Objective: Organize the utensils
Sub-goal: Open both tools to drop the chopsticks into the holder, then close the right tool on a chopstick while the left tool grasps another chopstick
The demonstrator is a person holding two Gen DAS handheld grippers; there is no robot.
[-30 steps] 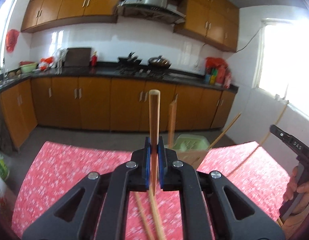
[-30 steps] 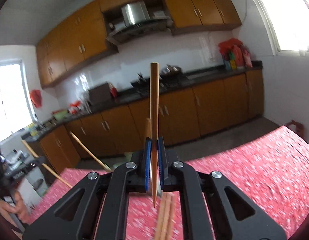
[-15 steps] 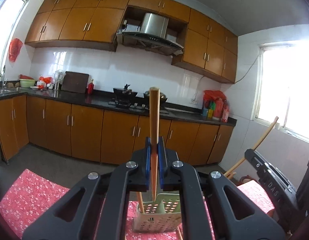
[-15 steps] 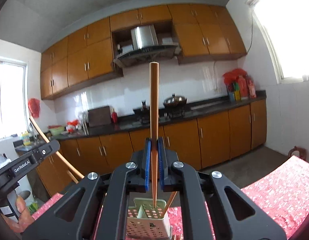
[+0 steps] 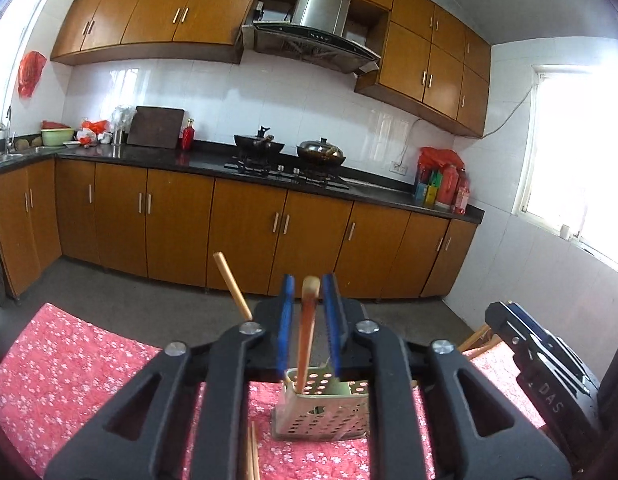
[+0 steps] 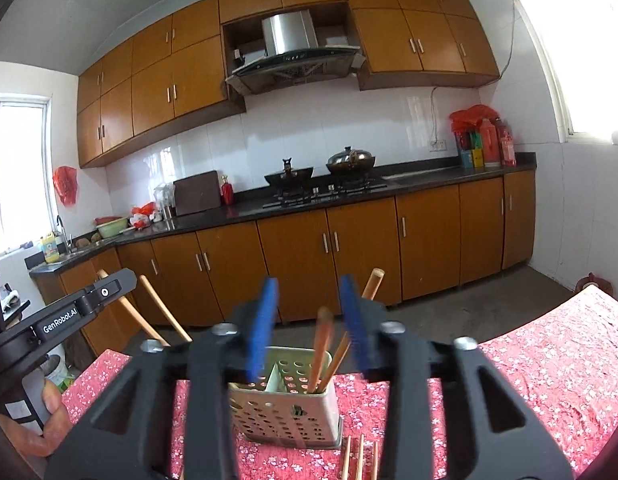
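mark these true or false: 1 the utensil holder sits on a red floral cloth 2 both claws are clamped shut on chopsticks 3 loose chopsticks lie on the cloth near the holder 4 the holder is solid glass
1. True: the utensil holder stands on the red floral cloth.
2. False: the left claw and right claw are opening; a chopstick stands between the pads untouched.
3. True: loose chopsticks lie beside it.
4. False: it is perforated and pale green.

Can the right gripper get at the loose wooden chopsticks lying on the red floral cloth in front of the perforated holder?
Probably yes. The right gripper is opening above the perforated metal holder, its chopstick dropping in; the loose wooden chopsticks lie uncovered just below.
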